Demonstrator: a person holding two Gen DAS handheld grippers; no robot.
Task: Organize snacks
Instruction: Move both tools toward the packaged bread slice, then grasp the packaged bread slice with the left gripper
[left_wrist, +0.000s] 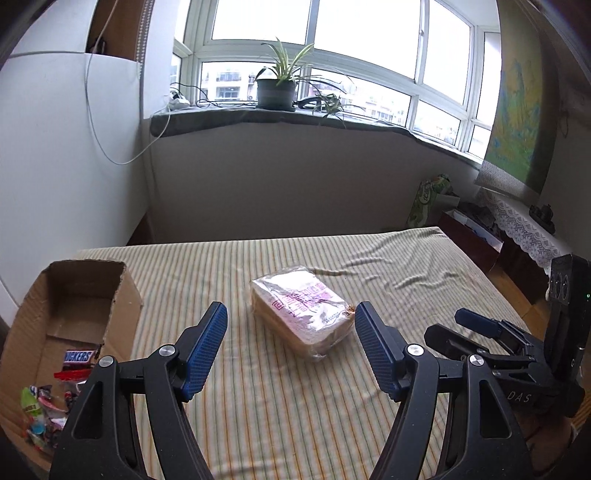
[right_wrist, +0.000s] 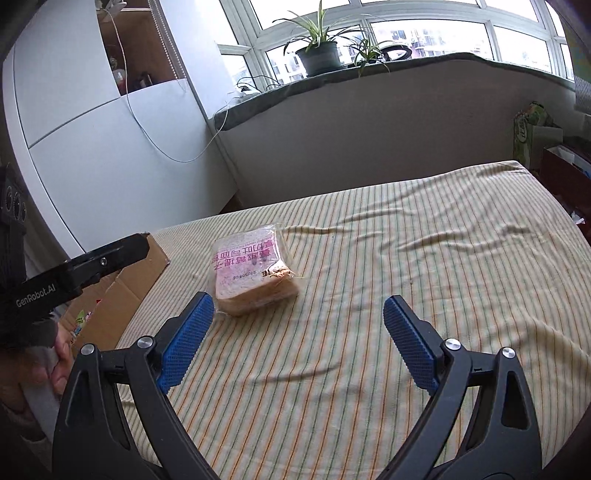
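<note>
On the striped bed (left_wrist: 258, 406), both tongs (left_wrist: 290, 347) (right_wrist: 299, 339) are hovering wide and empty; squeezing the bagged bread (left_wrist: 301, 314) risks crushing slices.

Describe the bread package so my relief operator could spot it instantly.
Start at the bed covered in a striped cream sheet. Left of it stands an open brown cardboard box holding small sweets and a Snickers bar. The clear plastic bag of sliced bread with pink lettering lies alone mid-sheet, the only snack outside the box.
</note>
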